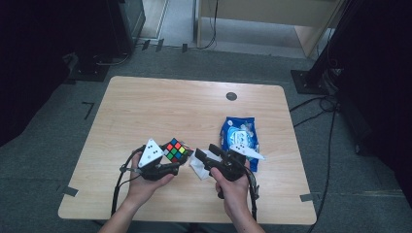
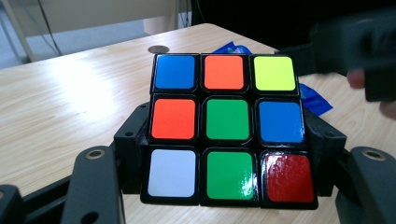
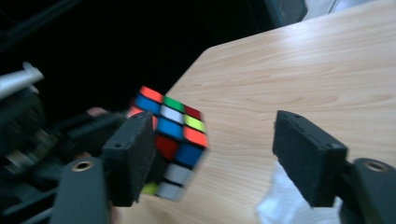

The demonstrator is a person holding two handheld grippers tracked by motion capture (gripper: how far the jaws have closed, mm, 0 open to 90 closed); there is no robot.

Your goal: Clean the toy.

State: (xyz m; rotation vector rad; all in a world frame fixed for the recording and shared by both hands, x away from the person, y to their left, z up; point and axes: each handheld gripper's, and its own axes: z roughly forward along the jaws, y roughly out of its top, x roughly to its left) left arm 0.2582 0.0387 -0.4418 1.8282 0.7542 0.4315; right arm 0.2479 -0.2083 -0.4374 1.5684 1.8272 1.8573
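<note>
Gripping the puzzle cube [image 2: 224,128], the left gripper [image 1: 167,162] has its fingers clamped on its sides. Right gripper [image 1: 206,155], at the cube's 3 o'clock, has fingers spread wide, empty; white tissue [image 1: 198,167] lies beneath on the surface [image 1: 160,107].

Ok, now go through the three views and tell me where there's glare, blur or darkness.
Left gripper view: sharp on the cube, with glare on its red and green bottom stickers; the right gripper behind is blurred. Right gripper view: cube and white tissue smeared by motion, background almost black. High view: table evenly lit, room edges dark, blue packet slightly shiny.
</note>
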